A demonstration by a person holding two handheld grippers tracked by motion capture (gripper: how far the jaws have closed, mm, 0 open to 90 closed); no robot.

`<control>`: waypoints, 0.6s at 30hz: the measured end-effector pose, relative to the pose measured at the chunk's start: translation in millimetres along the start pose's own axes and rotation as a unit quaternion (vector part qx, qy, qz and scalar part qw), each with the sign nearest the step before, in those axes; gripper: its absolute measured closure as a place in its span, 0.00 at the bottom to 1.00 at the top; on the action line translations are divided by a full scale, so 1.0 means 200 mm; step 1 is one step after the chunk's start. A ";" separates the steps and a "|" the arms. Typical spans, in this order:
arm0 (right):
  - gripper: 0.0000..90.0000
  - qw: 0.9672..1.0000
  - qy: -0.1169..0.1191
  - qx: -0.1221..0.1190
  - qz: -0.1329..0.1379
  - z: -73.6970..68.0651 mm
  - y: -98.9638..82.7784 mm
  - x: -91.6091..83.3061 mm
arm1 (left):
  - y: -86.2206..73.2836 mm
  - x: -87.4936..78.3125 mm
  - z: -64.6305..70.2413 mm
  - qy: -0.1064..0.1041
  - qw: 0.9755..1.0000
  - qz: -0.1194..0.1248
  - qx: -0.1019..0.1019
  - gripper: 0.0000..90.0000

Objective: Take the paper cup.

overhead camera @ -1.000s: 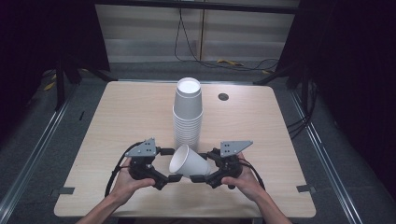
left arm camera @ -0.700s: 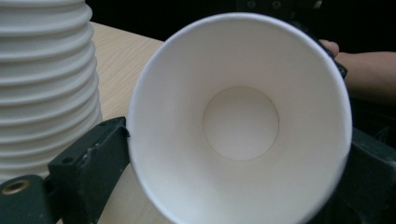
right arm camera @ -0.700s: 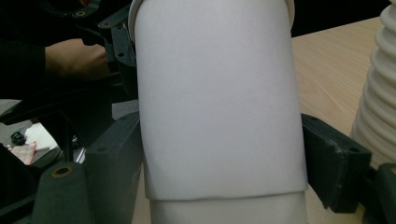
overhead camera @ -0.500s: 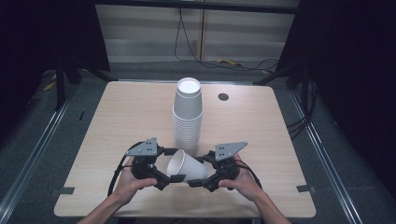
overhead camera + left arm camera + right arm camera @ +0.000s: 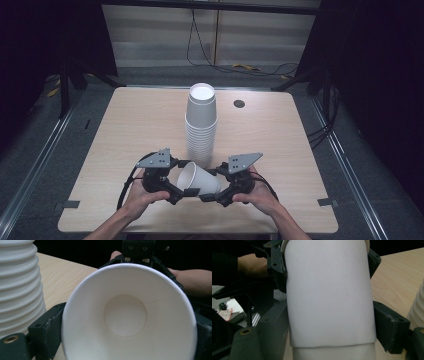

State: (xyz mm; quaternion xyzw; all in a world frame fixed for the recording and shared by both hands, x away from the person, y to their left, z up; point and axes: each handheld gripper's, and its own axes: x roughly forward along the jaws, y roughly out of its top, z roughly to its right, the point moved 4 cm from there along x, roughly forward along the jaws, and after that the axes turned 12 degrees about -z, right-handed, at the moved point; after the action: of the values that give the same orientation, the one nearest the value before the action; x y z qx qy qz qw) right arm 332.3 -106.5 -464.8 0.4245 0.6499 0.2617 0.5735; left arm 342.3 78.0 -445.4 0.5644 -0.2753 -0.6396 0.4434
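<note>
Held on its side just in front of the tall stack of cups (image 5: 201,125), near the table's (image 5: 125,125) front edge: a single white paper cup (image 5: 198,179), gripped from both ends. Left gripper (image 5: 176,192) clamped on the cup's rim end, jaws pressed to either side of the wide mouth; seen from the left gripper view as an open white interior (image 5: 125,315) with its round bottom facing the camera, dark jaws flanking it and the ribbed stack (image 5: 20,287) rising close at the side. Right gripper (image 5: 212,195) closed around the cup's narrower base end; in the right gripper view, the cup's smooth outer wall (image 5: 328,295) sandwiched between the two black jaws, with the stack's edge (image 5: 418,312) just beside. Cup lifted clear of the stack, not nested in it, mouth turned toward the left hand (image 5: 137,197). Right hand (image 5: 257,192) wrapped around its gripper's body on the other side of the cup. Beyond the stack, a small dark round hole (image 5: 239,104) in the tabletop.
</note>
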 end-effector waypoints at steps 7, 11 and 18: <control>0.23 1.000 0.007 0.023 -0.015 0.01 -0.01 0.01 | -0.01 0.01 -0.01 -0.008 1.000 -0.015 -0.004 0.10; 0.23 0.999 0.013 0.029 -0.025 0.01 -0.01 0.02 | -0.01 0.01 0.00 -0.004 1.000 -0.022 0.002 0.10; 0.14 0.999 -0.012 0.046 -0.023 0.02 -0.01 0.01 | -0.02 -0.02 -0.02 0.005 1.000 -0.023 0.006 0.10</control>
State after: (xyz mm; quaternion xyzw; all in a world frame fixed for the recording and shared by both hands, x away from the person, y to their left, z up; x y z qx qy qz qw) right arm 334.8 -107.0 -468.5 0.4390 0.6636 0.2131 0.5670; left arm 344.7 83.0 -447.6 0.5765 -0.2639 -0.6449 0.4267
